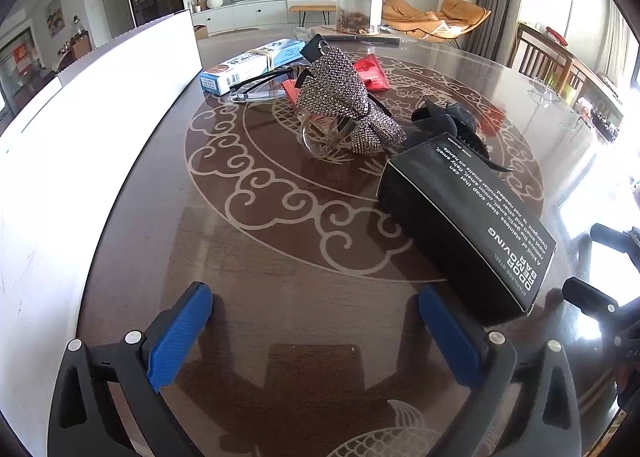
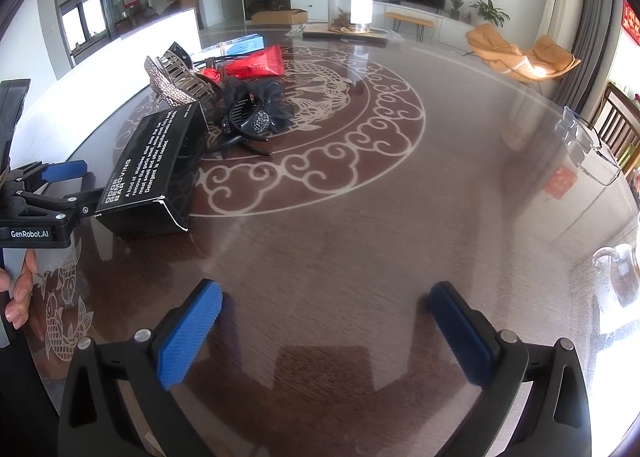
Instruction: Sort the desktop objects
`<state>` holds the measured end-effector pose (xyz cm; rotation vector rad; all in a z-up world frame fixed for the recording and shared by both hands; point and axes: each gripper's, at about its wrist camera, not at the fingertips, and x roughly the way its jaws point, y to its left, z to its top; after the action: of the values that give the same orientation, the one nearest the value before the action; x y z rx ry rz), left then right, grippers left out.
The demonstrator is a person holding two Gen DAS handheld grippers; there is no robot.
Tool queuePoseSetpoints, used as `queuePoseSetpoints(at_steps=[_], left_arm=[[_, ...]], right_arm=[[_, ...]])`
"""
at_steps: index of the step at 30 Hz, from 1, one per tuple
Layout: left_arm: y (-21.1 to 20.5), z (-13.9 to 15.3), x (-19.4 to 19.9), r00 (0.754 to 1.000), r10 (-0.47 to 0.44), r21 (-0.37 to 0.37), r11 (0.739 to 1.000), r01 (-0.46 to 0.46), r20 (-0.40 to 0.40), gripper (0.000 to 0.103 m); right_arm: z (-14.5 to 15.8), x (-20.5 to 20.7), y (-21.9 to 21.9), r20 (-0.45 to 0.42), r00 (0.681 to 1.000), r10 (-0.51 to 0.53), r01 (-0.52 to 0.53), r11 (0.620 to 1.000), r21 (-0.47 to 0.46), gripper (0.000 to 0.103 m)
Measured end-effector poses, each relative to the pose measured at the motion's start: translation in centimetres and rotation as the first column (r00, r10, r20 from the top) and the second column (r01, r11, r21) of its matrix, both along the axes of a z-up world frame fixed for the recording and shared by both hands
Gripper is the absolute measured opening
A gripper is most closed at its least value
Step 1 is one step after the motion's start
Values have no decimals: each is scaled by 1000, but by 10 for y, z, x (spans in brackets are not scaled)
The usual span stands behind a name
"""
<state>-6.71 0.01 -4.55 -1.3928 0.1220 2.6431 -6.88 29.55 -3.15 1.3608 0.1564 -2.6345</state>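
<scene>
White box (image 1: 100, 105) runs along the far-left edge of the worktop (image 1: 280, 257). Just right of its far end: blue carton (image 1: 252, 65), glasses (image 1: 256, 87) lying against it, red packet (image 1: 372, 71) behind. Centre of the pile: rhinestone bow clip (image 1: 348, 105) lying over a clear clip (image 1: 320, 135). Right of that, black flower clip (image 1: 448, 125), touching the far end of the black box (image 1: 464, 225). Black box lies flat, slanting near-right, its near corner just beside the right finger of the left tool (image 1: 316, 321).

Left tool: jaws wide apart, nothing between them, pads over bare worktop. A hand (image 2: 20, 289) grips its handle at the left edge of the right wrist view.

Right tool (image 2: 324, 321): jaws as wide as they go, holding nothing, over bare worktop, well to the right of the pile.

Far side: clear jar (image 2: 350, 5) on a dark tray (image 2: 344, 35). Far right: second glasses (image 2: 588, 153) near the worktop edge; glass jug (image 2: 618, 273) at the near-right edge.
</scene>
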Motion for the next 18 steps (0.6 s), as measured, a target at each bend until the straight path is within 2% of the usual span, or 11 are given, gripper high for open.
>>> queuePoseSetpoints(at_steps=[18], left_arm=[[-1, 0, 0, 1000, 11, 0, 1000, -11, 0, 103]], right_arm=[[0, 0, 0, 0, 1000, 0, 0, 1000, 0, 103]])
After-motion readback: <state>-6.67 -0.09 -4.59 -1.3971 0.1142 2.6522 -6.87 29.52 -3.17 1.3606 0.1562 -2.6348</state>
